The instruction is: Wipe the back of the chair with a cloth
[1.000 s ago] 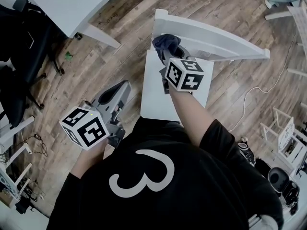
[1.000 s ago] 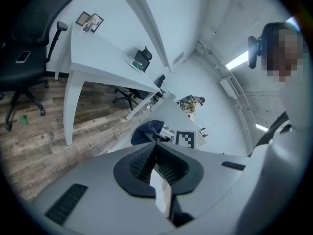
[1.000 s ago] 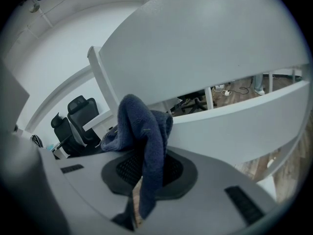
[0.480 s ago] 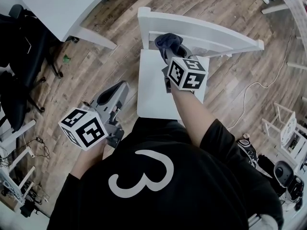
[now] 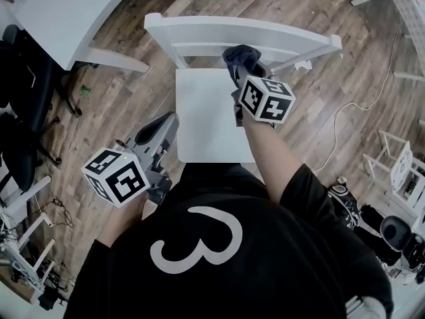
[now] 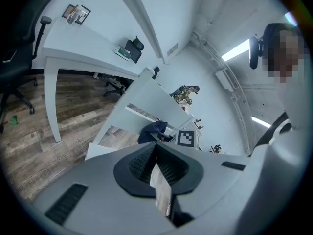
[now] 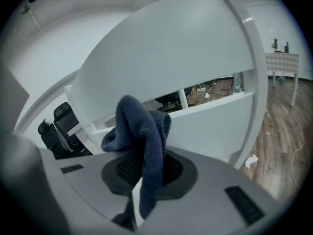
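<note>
A white wooden chair stands in front of me, its curved back [image 5: 285, 42] across the top of the head view and its seat [image 5: 202, 118] below. My right gripper [image 5: 246, 72] is shut on a dark blue cloth [image 5: 240, 55] that is pressed against the middle of the chair back. In the right gripper view the cloth [image 7: 142, 131] hangs over the jaws, close to the back's broad top rail [image 7: 171, 58]. My left gripper [image 5: 167, 121] is held low at the seat's left edge, shut with nothing in it. In the left gripper view the chair [image 6: 146, 94] and cloth [image 6: 152, 131] show ahead.
A white desk [image 5: 66, 12] stands at the top left, with black office chairs [image 5: 26, 92] beside it. A pale cable [image 5: 345, 125] trails over the wooden floor at the right, near white furniture [image 5: 398, 178]. A paper scrap [image 5: 303, 65] lies under the chair back.
My right gripper has slid the cloth along the chair back from its left end toward the middle. The left gripper has stayed where it was.
</note>
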A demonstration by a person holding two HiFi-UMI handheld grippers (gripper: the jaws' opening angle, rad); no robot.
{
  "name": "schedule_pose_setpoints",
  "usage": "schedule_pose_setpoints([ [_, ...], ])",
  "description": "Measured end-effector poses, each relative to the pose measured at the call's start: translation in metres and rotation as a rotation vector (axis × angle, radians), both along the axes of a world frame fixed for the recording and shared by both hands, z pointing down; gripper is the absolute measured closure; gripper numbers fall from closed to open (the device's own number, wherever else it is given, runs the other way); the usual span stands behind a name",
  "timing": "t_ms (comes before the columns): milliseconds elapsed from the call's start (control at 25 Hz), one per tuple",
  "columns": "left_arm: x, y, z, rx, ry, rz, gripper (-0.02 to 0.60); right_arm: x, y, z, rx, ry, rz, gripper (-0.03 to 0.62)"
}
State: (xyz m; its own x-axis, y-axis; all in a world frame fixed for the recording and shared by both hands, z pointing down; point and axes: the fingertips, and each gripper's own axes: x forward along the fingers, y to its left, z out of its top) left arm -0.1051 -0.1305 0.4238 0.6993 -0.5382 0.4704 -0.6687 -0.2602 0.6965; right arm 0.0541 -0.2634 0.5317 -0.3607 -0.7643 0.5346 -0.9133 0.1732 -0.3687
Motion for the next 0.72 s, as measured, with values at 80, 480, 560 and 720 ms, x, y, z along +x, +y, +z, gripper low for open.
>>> schedule_pose_setpoints([
  [80, 0.012, -0.001, -0.002, 0.003, 0.002, 0.017, 0.568, 0.018, 0.001, -0.002, 0.000, 0.008, 0.018, 0.542],
  [480, 0.065, 0.002, -0.007, 0.017, -0.003, 0.066, 0.568, 0.096, 0.005, -0.004, 0.005, 0.025, 0.095, 0.542],
  [560, 0.072, 0.006, -0.007, 0.011, -0.011, 0.065, 0.568, 0.107, 0.005, -0.004, 0.001, 0.028, 0.099, 0.542],
  [720, 0.083, 0.010, -0.008, 0.017, -0.024, 0.047, 0.568, 0.126, 0.005, -0.004, 0.011, 0.014, 0.113, 0.542],
])
